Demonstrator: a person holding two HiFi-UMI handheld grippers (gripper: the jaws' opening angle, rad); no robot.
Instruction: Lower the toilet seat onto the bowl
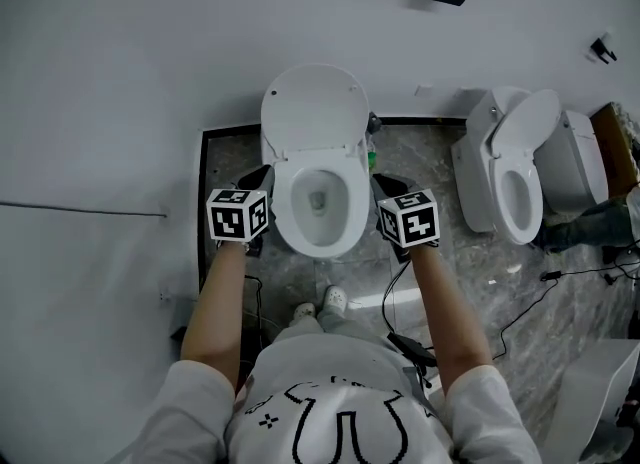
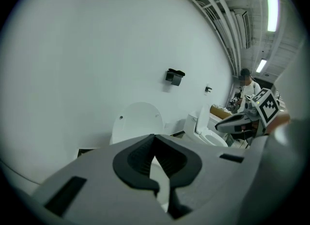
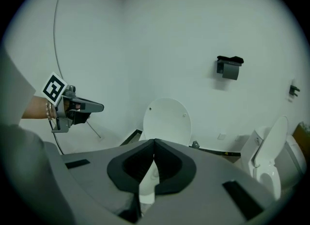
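The toilet seat [image 1: 284, 197] is lying flat on the bowl [image 1: 320, 214] as a smooth, glossy white oval ring. The rounded lid [image 1: 313, 110], in the same glossy white, is standing upright against the matte white wall [image 1: 120, 72]. The toilet is sitting on a floor [image 1: 440, 162] of grey veined stone.

The left gripper [image 1: 262, 176] is hanging beside the bowl's left flank, and the right gripper [image 1: 381, 184] is hanging beside its right flank. Each has a matte grey body with black ribbed pads [image 2: 135, 161]. In the left gripper view and the right gripper view the jaws are meeting at the tips, fully closed, and are gripping nothing. Only the white toilet is showing beyond them. Neither gripper is touching the seat.
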